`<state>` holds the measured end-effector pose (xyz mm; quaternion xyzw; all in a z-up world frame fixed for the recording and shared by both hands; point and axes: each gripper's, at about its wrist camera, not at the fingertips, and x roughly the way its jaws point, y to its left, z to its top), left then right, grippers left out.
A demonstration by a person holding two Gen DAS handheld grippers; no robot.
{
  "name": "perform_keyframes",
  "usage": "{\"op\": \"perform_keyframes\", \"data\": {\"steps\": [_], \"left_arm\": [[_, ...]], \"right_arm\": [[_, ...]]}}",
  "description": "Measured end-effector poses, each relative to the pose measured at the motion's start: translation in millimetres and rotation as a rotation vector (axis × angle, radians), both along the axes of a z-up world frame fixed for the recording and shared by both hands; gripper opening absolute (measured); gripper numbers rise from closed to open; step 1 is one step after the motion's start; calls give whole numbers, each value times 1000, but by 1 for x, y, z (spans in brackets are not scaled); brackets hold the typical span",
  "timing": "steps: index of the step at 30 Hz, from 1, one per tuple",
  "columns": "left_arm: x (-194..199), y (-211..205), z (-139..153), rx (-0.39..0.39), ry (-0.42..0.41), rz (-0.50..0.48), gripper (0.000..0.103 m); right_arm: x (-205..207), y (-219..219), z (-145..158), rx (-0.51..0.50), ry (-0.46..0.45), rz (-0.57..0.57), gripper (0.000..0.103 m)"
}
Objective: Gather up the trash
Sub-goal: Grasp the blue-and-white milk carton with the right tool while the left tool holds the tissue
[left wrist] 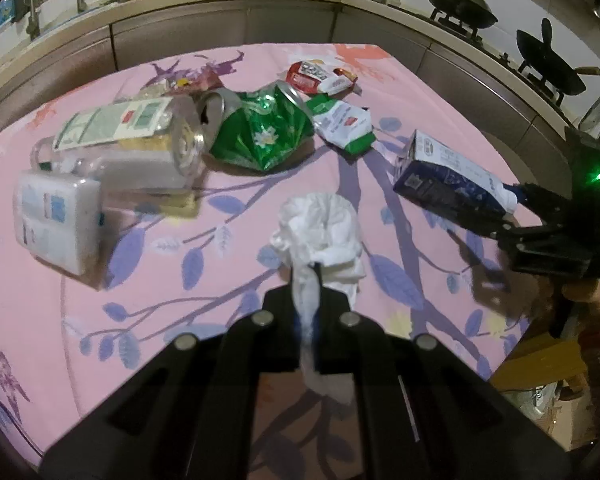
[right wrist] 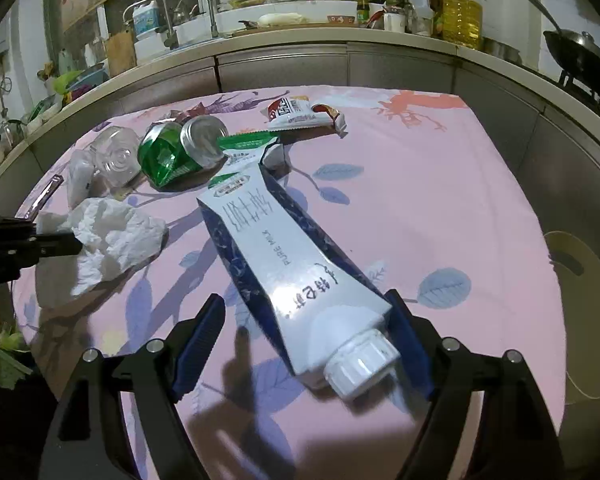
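Seven pieces of trash lie on the pink floral tablecloth [right wrist: 440, 184]; none appears binned yet. The left gripper [left wrist: 306, 280] is clamped tight on a crumpled white paper tissue [left wrist: 320, 220]. The right gripper [right wrist: 306, 324] stands wide, its jaws either side of the flattened blue-and-white milk carton [right wrist: 284, 256] near its cap, one pad touching, no grip evident. Left on the cloth: crushed green can [left wrist: 260, 128], clear plastic bottle [left wrist: 132, 140], white tissue pack [left wrist: 56, 224], green-and-white wrapper [left wrist: 344, 124], red-and-white wrapper [left wrist: 320, 76]. A pale round container [right wrist: 580, 312] at the right edge is cut off; its use cannot be told.
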<state>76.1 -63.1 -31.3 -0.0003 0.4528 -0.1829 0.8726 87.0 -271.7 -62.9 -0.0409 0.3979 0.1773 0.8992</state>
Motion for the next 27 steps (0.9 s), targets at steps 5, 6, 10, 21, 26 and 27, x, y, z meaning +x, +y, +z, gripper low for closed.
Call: {"op": "perform_keyframes", "data": {"steps": [5, 6, 10, 21, 26, 27], "left_arm": [[5, 2, -4, -35, 24, 3, 3], [5, 3, -6, -45, 33, 1, 3], [9, 5, -12, -88, 76, -7, 19], [19, 12, -18, -165, 102, 24, 69], [27, 2, -26, -156, 107, 6, 67], [27, -2, -26, -146, 92, -6, 60]], "right_arm": [[7, -2, -9, 18, 10, -11, 78], [7, -3, -10, 31, 4, -10, 79], [6, -3, -10, 50, 2, -1, 86], [8, 23, -16, -105, 24, 42, 98], [8, 22, -16, -94, 23, 33, 98], [8, 21, -16, -92, 23, 27, 98]]}}
